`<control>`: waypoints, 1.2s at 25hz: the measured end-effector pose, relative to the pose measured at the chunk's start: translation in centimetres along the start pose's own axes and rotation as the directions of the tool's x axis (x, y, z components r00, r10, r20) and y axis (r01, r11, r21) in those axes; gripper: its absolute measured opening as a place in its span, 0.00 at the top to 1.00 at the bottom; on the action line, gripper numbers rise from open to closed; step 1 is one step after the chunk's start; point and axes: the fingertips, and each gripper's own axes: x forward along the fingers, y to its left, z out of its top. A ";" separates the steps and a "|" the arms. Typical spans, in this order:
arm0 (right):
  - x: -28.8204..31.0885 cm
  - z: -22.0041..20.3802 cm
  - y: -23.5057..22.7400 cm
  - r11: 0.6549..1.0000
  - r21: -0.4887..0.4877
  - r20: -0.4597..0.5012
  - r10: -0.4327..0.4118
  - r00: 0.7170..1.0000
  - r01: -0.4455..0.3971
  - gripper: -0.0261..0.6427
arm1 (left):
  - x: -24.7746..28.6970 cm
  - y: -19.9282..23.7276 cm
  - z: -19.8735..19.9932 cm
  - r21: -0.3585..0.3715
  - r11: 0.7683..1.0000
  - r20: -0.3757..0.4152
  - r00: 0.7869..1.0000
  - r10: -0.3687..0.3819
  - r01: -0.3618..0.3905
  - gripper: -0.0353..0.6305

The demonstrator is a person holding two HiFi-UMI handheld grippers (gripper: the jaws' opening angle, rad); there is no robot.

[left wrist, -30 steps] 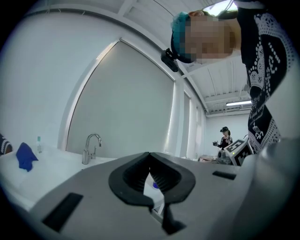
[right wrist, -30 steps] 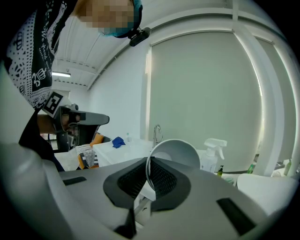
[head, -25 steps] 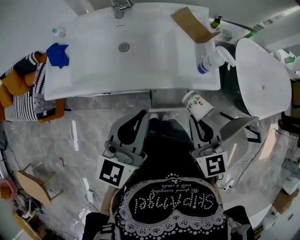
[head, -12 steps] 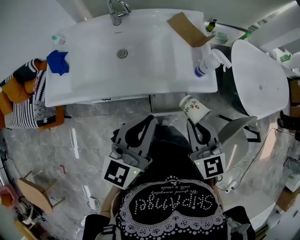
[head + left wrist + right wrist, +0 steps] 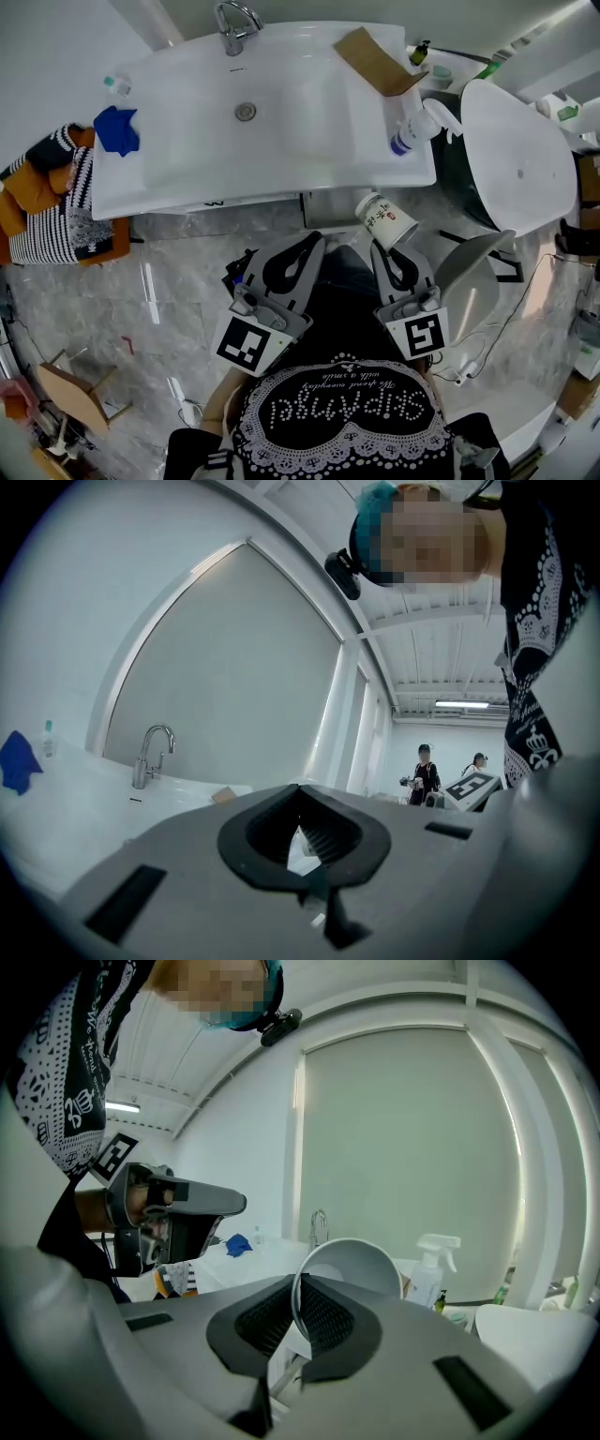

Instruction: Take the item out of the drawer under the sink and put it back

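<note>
Two grippers are up in front of us, and only one carries anything. On the left, the left gripper [image 5: 312, 244] has its tips meeting and nothing between the pads. It leans far and to the right, towards the grey cabinet front [image 5: 323, 208] under the sink [image 5: 187, 187], where the drawer should be. We can't tell from here whether that drawer stands open.

Moving right, the right gripper [image 5: 382, 247] is clamped on the rim of the paper cup [image 5: 386, 218], pinching one wall of it. The cup hangs on its side in the air, just near of the sink's front edge and just right of the cabinet front. Its long axis runs near to far: the mouth faces back at us and the base points far and a touch left.

So the drawer lies left and far of the cup, close by, and the right gripper is the nearer one since it already has hold. This gripper leans slightly left, so the two converge. We'd judge the put-back is a short carry left and down, base first, with the left gripper free for the drawer.
</note>
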 end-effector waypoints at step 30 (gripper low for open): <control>0.6 0.2 -1.5 0.998 -0.043 -0.016 -0.046 0.999 0.045 0.92 | 1.0 1.3 0.2 -0.002 1.000 0.005 1.000 0.003 -0.003 0.94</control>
